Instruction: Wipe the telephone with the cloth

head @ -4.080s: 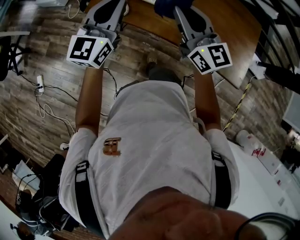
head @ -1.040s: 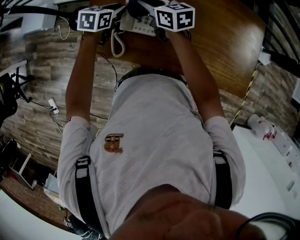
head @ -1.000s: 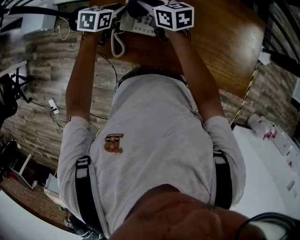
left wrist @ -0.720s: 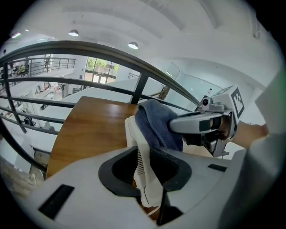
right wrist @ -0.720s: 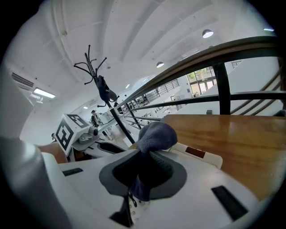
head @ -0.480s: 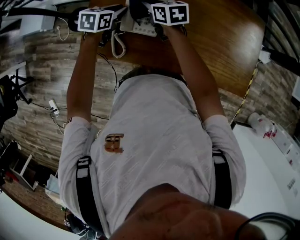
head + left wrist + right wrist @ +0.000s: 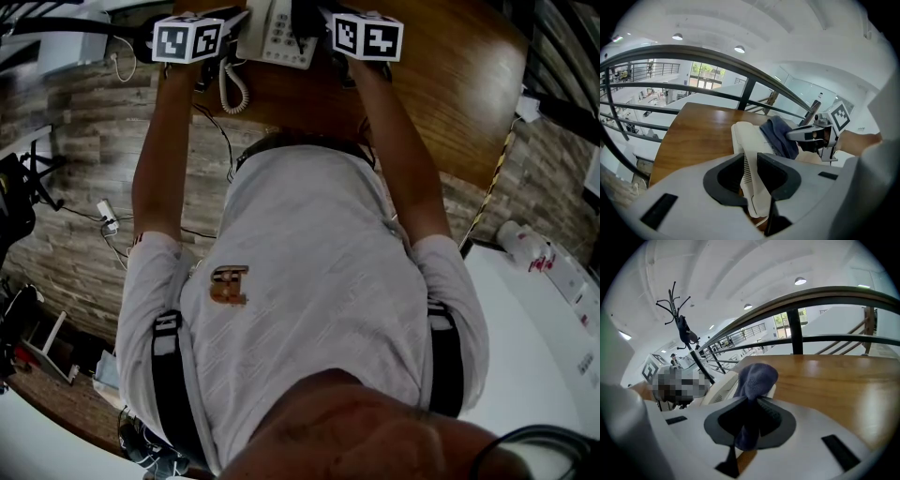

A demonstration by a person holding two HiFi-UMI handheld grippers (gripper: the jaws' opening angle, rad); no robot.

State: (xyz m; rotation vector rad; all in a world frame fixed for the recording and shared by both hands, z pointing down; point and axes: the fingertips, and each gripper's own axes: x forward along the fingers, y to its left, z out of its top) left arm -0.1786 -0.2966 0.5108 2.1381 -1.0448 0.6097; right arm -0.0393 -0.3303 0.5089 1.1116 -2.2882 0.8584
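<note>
Both pairs of jaws are clenched: the left hand-held gripper [image 7: 751, 165] grips the white telephone [image 7: 274, 33] on the wooden tabletop [image 7: 441, 84], and the right hand-held gripper [image 7: 749, 411] pinches the blue cloth [image 7: 754, 376] resting on it.

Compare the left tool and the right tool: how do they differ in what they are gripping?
The left tool is clamped on the white telephone handset, which is rigid and pale. The right tool is clamped on the dark blue cloth, which is soft and bunched. The telephone handset runs straight out from the left tool, while the cloth bulges above the right tool and hangs below it. Both tools are shut on something above the wooden table.
</note>
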